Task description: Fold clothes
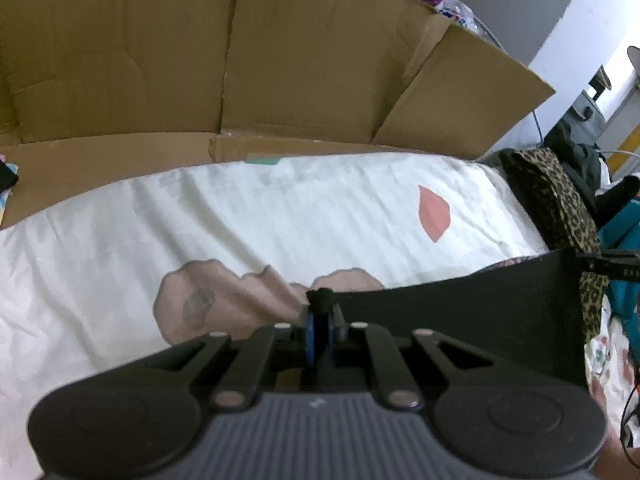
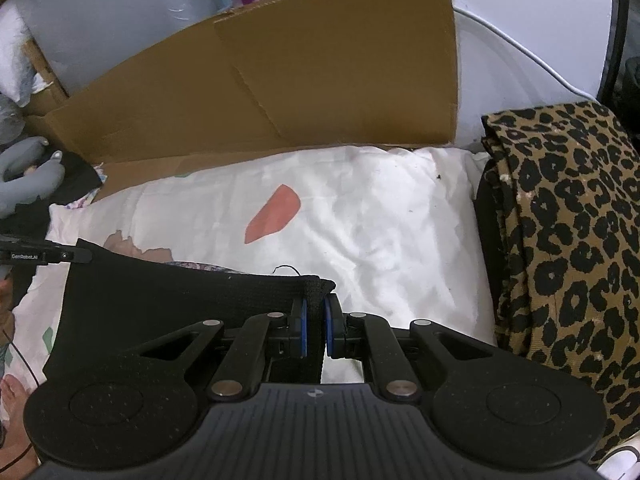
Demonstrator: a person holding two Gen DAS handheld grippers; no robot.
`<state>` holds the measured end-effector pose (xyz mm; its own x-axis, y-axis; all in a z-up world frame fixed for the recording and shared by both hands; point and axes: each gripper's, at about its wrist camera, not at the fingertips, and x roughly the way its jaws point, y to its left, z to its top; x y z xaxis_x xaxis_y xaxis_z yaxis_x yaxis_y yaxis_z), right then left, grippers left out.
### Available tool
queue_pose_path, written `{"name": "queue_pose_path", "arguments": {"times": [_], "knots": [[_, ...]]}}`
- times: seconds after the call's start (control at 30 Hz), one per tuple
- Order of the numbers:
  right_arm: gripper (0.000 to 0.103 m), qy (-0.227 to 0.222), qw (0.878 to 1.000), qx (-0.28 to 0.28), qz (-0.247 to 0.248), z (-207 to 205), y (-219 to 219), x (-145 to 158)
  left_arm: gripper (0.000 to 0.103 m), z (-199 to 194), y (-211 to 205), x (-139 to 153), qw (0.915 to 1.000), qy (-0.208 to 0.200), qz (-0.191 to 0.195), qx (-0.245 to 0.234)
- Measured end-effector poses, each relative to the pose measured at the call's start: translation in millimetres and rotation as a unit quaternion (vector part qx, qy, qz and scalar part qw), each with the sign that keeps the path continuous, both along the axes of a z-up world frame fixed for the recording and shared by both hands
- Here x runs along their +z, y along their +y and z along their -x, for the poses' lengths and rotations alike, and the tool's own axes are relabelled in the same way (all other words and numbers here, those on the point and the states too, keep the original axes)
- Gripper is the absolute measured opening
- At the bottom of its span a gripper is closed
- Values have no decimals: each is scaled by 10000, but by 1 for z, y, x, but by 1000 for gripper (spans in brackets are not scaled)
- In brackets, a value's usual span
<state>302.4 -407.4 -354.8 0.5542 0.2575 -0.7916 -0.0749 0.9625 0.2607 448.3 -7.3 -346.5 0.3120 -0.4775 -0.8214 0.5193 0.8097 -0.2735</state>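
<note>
A black garment (image 1: 460,320) hangs stretched between both grippers above a white printed bedsheet (image 1: 280,216). My left gripper (image 1: 320,312) is shut on one top corner of it, the cloth running off to the right. In the right wrist view my right gripper (image 2: 316,316) is shut on the other top corner, and the black garment (image 2: 168,304) spreads to the left, where the tip of the left gripper (image 2: 76,256) holds the far corner. The lower part of the garment is hidden behind the gripper bodies.
A flattened cardboard box (image 1: 240,60) stands along the far side of the bed. A folded leopard-print cloth (image 2: 568,232) lies at the right, beside teal fabric (image 1: 624,232). A grey plush toy (image 2: 28,176) and a bare foot (image 2: 16,404) show at the left.
</note>
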Motion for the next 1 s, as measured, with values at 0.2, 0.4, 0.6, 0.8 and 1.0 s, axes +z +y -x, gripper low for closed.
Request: {"name": "queue_pose_path", "arguments": {"times": [0.2, 0.4, 0.6, 0.8, 1.0], "knots": [[7, 155, 9998, -94, 45, -9, -2, -17, 8, -7, -8, -24, 9999, 95, -116, 30], [11, 28, 9987, -131, 490, -8, 2, -17, 17, -5, -3, -15, 9989, -39, -366, 303], [11, -318, 9985, 93, 442, 4, 12, 2, 25, 14, -8, 16, 9995, -195, -171, 186], [11, -431, 9966, 653, 242, 12, 46, 8, 33, 43, -34, 30, 9994, -290, 14, -168], [12, -376, 9926, 1139, 203, 18, 80, -1, 30, 65, -61, 12, 9973, -133, 99, -721]]}}
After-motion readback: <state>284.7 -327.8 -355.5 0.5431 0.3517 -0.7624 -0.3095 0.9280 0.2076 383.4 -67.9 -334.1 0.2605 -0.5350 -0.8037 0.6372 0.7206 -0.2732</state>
